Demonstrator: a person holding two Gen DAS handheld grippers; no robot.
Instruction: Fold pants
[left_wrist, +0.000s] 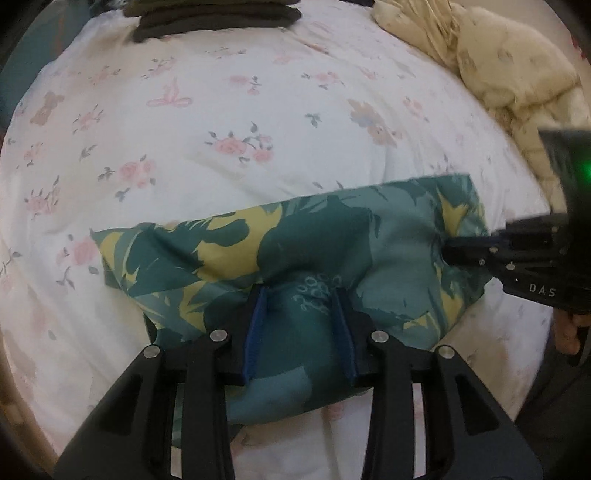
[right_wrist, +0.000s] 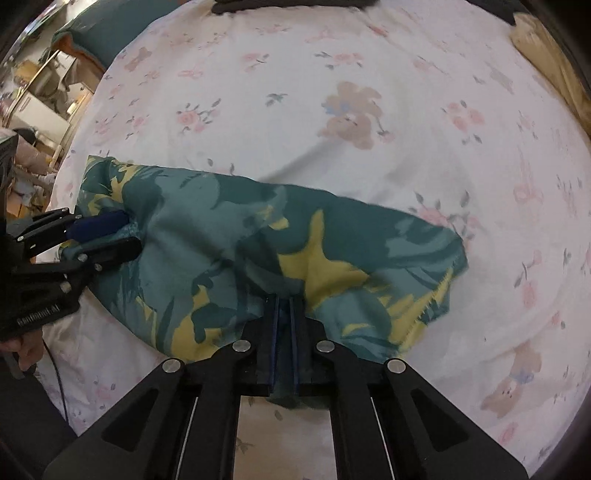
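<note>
The pants (left_wrist: 295, 251) are teal with yellow leaf print and lie folded in a band across the floral bed sheet; they also show in the right wrist view (right_wrist: 258, 243). My left gripper (left_wrist: 301, 295) has its jaws apart around a raised fold at the pants' near edge. In the right wrist view it (right_wrist: 125, 232) sits at the cloth's left end. My right gripper (right_wrist: 283, 301) is shut on the pants' near edge. In the left wrist view it (left_wrist: 448, 251) reaches in from the right onto the cloth's right end.
The bed sheet (left_wrist: 221, 110) is white with pink flowers. A stack of dark folded clothes (left_wrist: 218, 18) lies at the far edge. A crumpled cream duvet (left_wrist: 498, 66) is heaped at the far right. Furniture (right_wrist: 48, 85) stands beyond the bed's left side.
</note>
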